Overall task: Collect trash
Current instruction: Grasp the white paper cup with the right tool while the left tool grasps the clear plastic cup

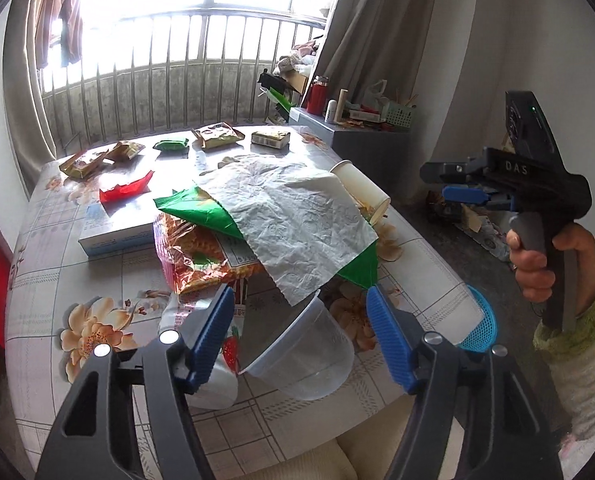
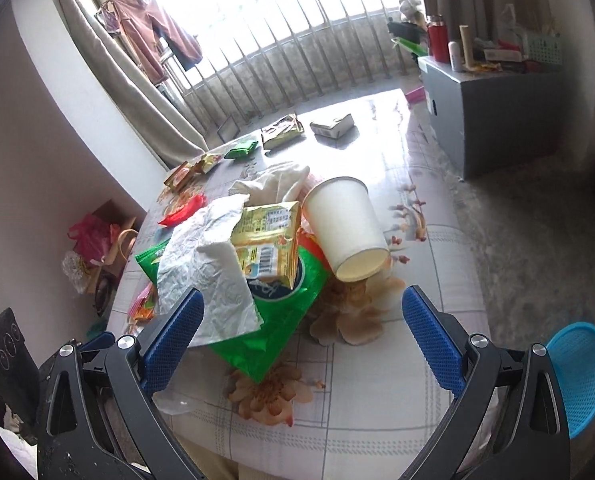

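White crumpled paper sheet (image 1: pixel 297 224) serves as the landmark: it drapes over the heap of trash at the middle of the floral-patterned worktop (image 1: pixel 37 320). Beneath it lies a green foil wrapper (image 1: pixel 201 212), whose corners show at the sheet's left and near-right edges. Under the sheet's left part sits an orange-and-red snack bag (image 1: pixel 193 256). A white paper cup (image 2: pixel 345 228) lies on its side just right of the sheet, mouth toward the near edge. A yellow-gold packet (image 2: pixel 269 240) rests against the sheet's right side in the right wrist view. A clear plastic tub (image 1: pixel 305 352) lies tipped just in front of the sheet. A red wrapper (image 1: pixel 125 190) lies left of and beyond the sheet, and several small packets (image 1: pixel 217 134) lie well beyond it, toward the railing. A blue mesh basket (image 2: pixel 581 376) is well to the sheet's right, past the worktop's edge.

Left tongs (image 1: pixel 301 320) stand part-way apart in front of the sheet, the tub between the fingers, with no pad seen pressing on it. Right tongs (image 2: pixel 303 324) stand wide, holding nothing, over the near end of the green wrapper.
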The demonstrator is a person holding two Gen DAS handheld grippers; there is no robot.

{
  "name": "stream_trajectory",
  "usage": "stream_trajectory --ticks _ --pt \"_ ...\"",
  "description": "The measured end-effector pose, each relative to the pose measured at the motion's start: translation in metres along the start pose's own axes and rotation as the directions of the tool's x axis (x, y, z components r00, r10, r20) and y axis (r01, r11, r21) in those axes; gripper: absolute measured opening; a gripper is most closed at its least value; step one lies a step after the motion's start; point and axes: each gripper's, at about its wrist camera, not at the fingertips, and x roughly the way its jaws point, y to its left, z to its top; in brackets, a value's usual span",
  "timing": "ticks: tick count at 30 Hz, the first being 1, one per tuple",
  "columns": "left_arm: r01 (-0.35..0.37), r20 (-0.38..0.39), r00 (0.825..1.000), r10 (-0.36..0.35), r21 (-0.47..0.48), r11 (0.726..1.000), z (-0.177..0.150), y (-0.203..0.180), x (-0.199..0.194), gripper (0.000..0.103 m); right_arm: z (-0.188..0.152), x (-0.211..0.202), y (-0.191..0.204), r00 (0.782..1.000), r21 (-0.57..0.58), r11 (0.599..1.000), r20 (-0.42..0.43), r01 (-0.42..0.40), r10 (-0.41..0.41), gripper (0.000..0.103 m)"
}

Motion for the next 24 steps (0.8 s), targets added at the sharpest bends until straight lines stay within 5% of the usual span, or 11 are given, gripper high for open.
stream_trajectory --ticks 5,13,18,24 --pt "0.043 -0.106 0.993 -0.046 -0.024 0.999 0.006 0.011 0.023 0.05 0.042 0.048 -0.013 0.997 -0.016 1.0 -0.081 -0.011 0.009 0.095" --pt "0.115 -0.215 0.97 -0.115 -0.014 0.993 0.009 0.006 0.046 0.034 0.054 0.108 -0.051 0.966 0.113 0.992 -0.247 -0.052 0.078 0.087" --pt "0.111 -0.243 0.964 -0.11 -0.009 0.994 0.009 0.003 0.051 0.023 0.047 0.118 -0.059 0.947 0.155 0.985 -0.3 -0.07 0.114 0.066" --pt "0.109 -0.252 0.962 -0.107 -0.008 0.994 0.009 -0.001 0.05 0.016 0.036 0.101 -0.076 0.948 0.225 0.969 -0.276 -0.096 0.159 0.063"
